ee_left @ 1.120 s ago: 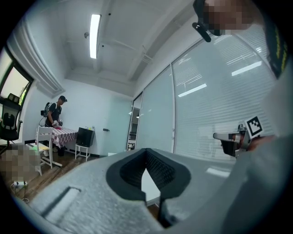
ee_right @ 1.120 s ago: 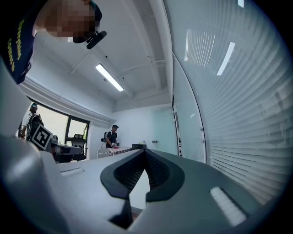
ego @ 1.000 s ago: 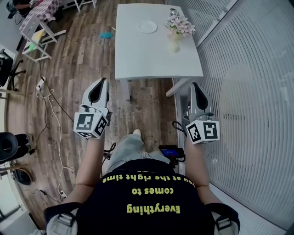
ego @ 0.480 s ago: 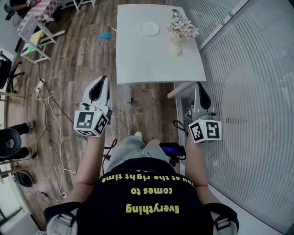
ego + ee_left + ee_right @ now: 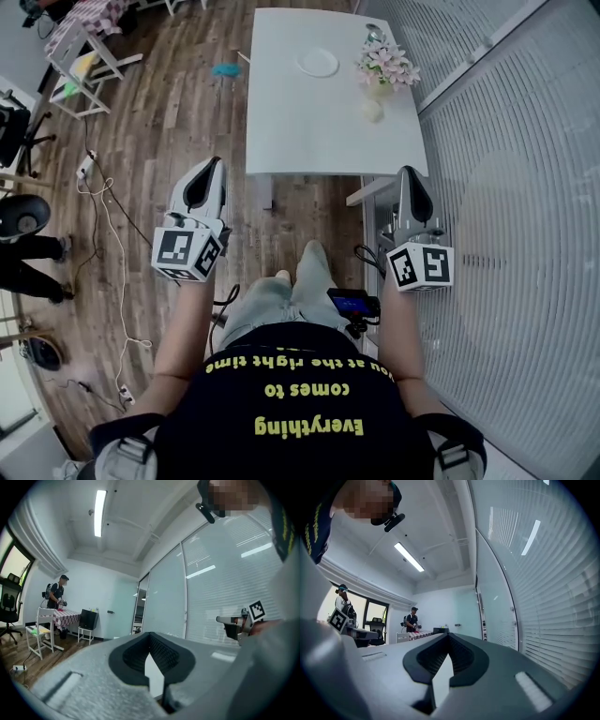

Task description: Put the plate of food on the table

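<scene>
A white table [image 5: 319,131] stands ahead of me on the wooden floor. On its far half lies a round white plate [image 5: 317,63]; no food shows on it from here. My left gripper [image 5: 209,167] and right gripper [image 5: 411,174] are held level in front of me, short of the table's near edge. Both are shut with nothing between the jaws. In the left gripper view the jaws [image 5: 150,633] meet at their tips, and so do those in the right gripper view [image 5: 449,634].
A vase of pink flowers [image 5: 385,64] and a small pale cup [image 5: 372,110] stand on the table's right side. A blind-covered glass wall [image 5: 525,187] runs along the right. Cables [image 5: 111,234], white chairs [image 5: 80,80], an office chair [image 5: 19,214] and a bystander's legs [image 5: 28,267] are at the left.
I have walked towards the table: it sits lower and further right in the head view, and one foot has stepped forward. Both grippers stay shut and level.
</scene>
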The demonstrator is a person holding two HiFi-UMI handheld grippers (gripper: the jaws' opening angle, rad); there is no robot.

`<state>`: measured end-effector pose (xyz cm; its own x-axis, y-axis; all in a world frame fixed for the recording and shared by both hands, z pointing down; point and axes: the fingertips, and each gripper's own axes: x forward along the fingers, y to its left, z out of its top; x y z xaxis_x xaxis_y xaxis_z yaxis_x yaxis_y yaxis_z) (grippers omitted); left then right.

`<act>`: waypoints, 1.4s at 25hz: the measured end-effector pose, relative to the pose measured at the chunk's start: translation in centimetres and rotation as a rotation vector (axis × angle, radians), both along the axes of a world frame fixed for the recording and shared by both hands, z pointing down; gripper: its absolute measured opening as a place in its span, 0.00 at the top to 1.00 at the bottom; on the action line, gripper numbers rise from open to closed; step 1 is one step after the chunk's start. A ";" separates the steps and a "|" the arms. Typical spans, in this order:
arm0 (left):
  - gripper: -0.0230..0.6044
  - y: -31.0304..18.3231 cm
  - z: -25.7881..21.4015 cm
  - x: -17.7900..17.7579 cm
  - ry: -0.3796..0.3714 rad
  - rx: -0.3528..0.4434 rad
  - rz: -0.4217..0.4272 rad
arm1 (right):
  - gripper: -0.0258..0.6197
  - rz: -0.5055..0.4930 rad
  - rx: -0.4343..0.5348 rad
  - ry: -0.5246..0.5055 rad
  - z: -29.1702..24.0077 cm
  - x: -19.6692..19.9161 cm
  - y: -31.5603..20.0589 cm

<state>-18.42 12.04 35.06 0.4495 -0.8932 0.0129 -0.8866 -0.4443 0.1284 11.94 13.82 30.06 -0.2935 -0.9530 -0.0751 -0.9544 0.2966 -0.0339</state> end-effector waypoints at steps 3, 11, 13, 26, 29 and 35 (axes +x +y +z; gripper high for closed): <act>0.96 -0.4 0.3 -0.1 -0.001 -0.005 -0.010 | 0.95 -0.016 0.002 0.000 0.0 -0.2 -0.9; 0.96 -2.7 0.5 -0.3 -0.014 -0.007 -0.046 | 0.95 -0.067 0.002 -0.006 0.5 -0.6 -4.7; 0.96 -3.6 0.5 -0.4 -0.015 -0.010 -0.058 | 0.95 -0.084 -0.002 -0.005 0.5 -0.9 -6.1; 0.96 -11.7 0.6 1.0 -0.013 -0.025 -0.117 | 0.95 -0.157 -0.018 -0.001 0.6 0.1 -16.2; 0.96 -13.8 0.5 1.6 -0.015 -0.029 -0.124 | 0.95 -0.169 -0.026 -0.004 0.6 0.4 -18.7; 0.96 -18.0 0.1 2.9 -0.014 -0.031 -0.146 | 0.95 -0.197 -0.029 -0.010 0.3 1.4 -23.3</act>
<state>-15.50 -5.96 35.17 0.3139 -0.9483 0.0469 -0.9435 -0.3061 0.1271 13.36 -9.50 30.34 -0.4736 -0.8792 -0.0524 -0.8778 0.4761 -0.0540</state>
